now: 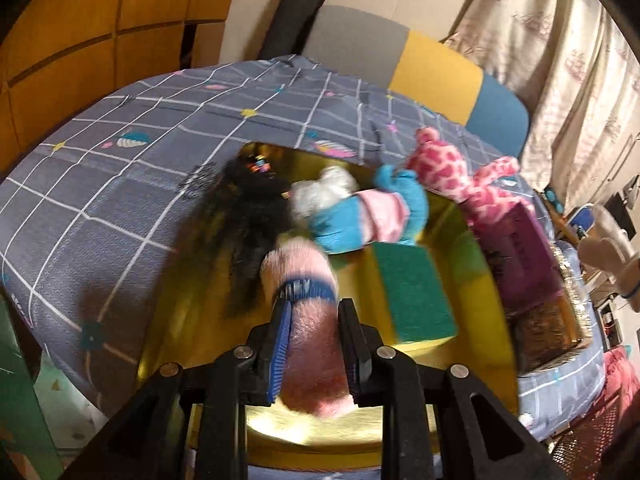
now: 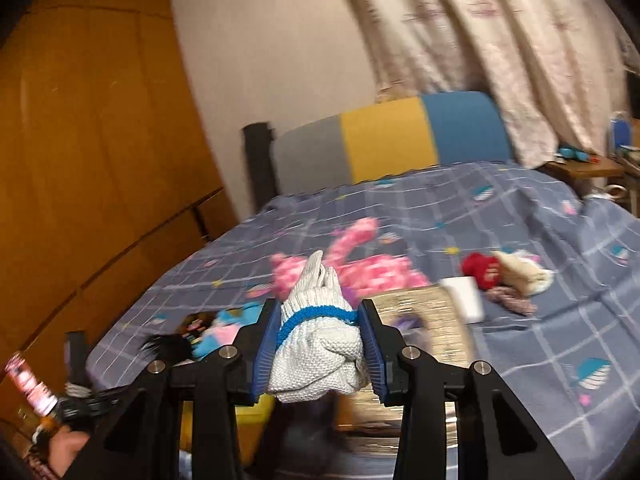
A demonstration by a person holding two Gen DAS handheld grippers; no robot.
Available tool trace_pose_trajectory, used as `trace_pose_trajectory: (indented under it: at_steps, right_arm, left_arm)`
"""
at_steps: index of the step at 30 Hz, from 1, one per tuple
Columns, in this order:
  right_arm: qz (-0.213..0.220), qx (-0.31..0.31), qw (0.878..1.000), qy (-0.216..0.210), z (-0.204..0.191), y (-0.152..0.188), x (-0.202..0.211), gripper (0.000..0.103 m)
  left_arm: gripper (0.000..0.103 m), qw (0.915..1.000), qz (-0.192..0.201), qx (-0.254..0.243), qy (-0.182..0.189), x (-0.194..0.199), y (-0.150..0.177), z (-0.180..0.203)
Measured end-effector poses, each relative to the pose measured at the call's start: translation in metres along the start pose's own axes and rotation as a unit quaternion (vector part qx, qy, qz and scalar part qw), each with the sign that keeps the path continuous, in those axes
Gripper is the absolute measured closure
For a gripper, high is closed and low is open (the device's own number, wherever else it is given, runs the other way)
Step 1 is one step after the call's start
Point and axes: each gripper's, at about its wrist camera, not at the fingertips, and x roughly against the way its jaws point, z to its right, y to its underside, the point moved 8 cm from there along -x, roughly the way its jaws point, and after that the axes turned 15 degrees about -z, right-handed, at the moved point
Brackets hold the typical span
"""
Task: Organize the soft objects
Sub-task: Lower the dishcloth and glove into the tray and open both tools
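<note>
Left wrist view: the left gripper is aimed down over a shallow yellow tray resting on a grey checked bedspread, presumably so its load can be dropped in. A fuzzy pink rolled sock with a blue band lies between the jaws; the pad at three o'clock seems barely touching, so a firm grip cannot be confirmed. A green-and-yellow sponge sits at one o'clock, with a pink-and-blue plush toy at twelve.

Right wrist view: the right gripper is held above the bed, jaws clamped on a white knitted glove with a blue cuff band, centred between them. A pink spotted plush toy lies at twelve.
</note>
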Motion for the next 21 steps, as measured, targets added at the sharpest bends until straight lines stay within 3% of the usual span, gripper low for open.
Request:
trace_pose_trajectory:
  at_steps: [2,3,9,14,21]
  right_arm:
    - [-0.01,0.008,1.0,-0.013,-0.016,0.004,-0.009,0.063]
    - [-0.02,0.013,0.999,-0.024,-0.028,0.006,-0.017,0.063]
    - [-0.069,0.033,0.995,-0.062,-0.073,0.025,-0.054,0.063]
    - [-0.113,0.052,0.989,-0.085,-0.11,0.044,-0.089,0.063]
    - [-0.132,0.074,0.983,-0.1,-0.15,0.056,-0.13,0.063]
  left_arm:
    - [0.066,1.0,-0.007,0.002,0.0,-0.005,-0.001,-0.007]
    - [0.065,0.9999,-0.011,0.002,0.0,-0.006,0.0,-0.009]
    - [0.063,0.999,0.007,0.034,0.029,0.009,0.005,-0.019]
    - [0.063,0.998,0.032,0.048,0.027,0.027,0.008,-0.024]
    - [0.063,0.9979,0.033,0.05,0.026,0.032,0.014,-0.026]
